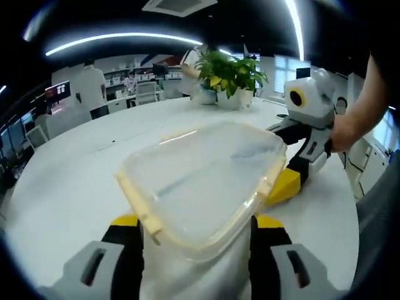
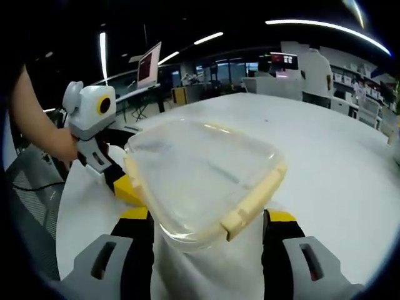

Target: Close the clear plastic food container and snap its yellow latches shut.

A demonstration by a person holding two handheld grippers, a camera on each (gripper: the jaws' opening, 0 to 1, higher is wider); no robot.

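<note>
Container: clear plastic food container with pale yellow latches, centre frame on the round white table.
Left gripper: jaws spread wide, flanking the container's near edge.
Right gripper: likewise parted; yellow tips meet the container's side.
Room: bare tabletop beyond; plant upper centre.

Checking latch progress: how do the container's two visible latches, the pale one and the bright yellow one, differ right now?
The pale latch runs flat along the clear container's rim, with no jaw on it; the yellow latch juts outward where the right gripper's jaws reach it. Both sit on lid edges.
</note>
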